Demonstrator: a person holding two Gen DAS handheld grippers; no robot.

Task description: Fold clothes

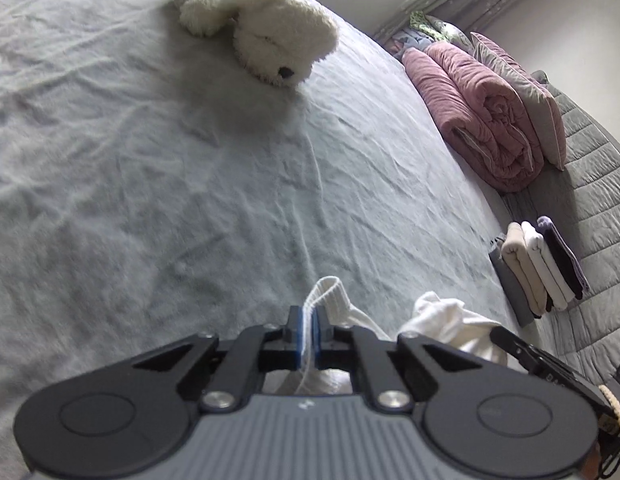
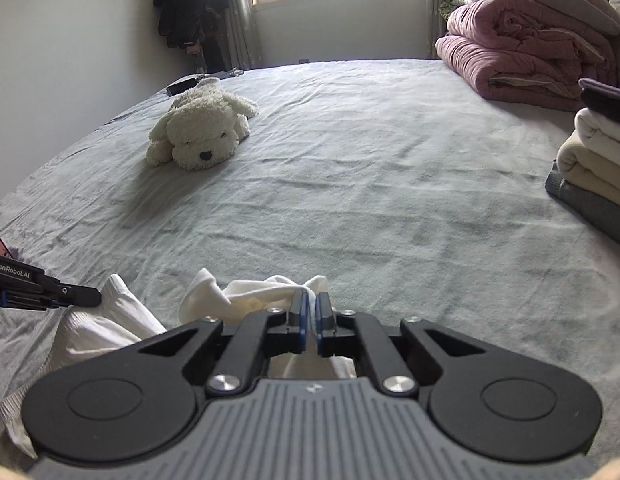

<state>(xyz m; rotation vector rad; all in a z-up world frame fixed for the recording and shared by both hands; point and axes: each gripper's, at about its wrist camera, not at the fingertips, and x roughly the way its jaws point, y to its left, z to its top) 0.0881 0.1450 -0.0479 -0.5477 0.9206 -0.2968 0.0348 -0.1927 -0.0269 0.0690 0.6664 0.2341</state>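
While your left claw pinches a ribbed white garment, your right claw pinches its soft, bunched folds. It lies on the wrinkled grey bed.

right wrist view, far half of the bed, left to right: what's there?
dark flat object at the bed's far edge → plush dog → pink quilt → stack of folded clothes

Left gripper clamped on white garment edge, jaws nearly closed. Right gripper likewise pinching the cloth. I hold both low, side by side.
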